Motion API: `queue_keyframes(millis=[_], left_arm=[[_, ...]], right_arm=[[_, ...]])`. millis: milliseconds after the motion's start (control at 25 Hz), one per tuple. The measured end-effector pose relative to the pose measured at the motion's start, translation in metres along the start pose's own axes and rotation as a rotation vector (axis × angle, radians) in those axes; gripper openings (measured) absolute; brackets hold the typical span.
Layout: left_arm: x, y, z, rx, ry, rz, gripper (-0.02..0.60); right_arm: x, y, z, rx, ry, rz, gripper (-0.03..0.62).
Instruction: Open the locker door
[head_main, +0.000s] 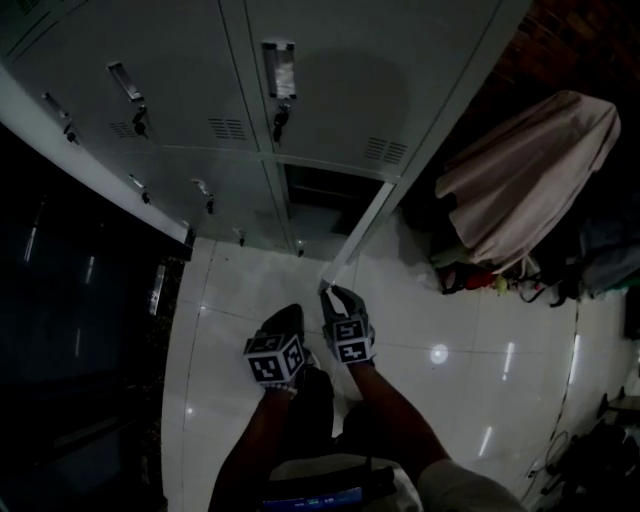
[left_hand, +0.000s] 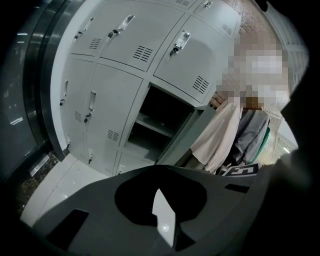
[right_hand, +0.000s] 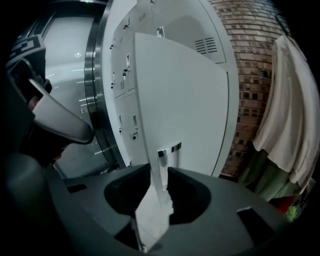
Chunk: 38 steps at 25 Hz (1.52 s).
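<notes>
Gray locker bank (head_main: 200, 100) stood over shiny white floor tiles (head_main: 450, 330), pretty dim in there. My right gripper (right_hand: 161, 176) was clamped on the free edge of the locker door (right_hand: 185, 100), which was swung well out from its compartment (left_hand: 160, 117). My left gripper (left_hand: 159, 191) hung just beside, tips pinched together, empty.

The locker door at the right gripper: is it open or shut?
Open: the locker door stands swung out, its dark compartment exposed, its edge in the right gripper.
</notes>
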<state>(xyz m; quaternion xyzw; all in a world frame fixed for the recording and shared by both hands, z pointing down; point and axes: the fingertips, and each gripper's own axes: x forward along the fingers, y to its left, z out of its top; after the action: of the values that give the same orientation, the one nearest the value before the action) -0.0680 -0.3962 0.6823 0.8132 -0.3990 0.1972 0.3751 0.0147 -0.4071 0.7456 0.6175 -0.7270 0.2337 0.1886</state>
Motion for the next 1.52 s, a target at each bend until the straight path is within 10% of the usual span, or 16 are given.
queue_keyframes(millis=[240,1520], left_arm=[[0.009,-0.038,-0.019,0.036,0.036,-0.066,-0.003],[0.03,-0.132,-0.033,0.157,0.099,-0.146,-0.002]], right_arm=[[-0.036,-0.02,-0.027,0.042,0.03,-0.008,0.044],[-0.115,-0.171,-0.064,0.188,0.087,-0.199,0.005]])
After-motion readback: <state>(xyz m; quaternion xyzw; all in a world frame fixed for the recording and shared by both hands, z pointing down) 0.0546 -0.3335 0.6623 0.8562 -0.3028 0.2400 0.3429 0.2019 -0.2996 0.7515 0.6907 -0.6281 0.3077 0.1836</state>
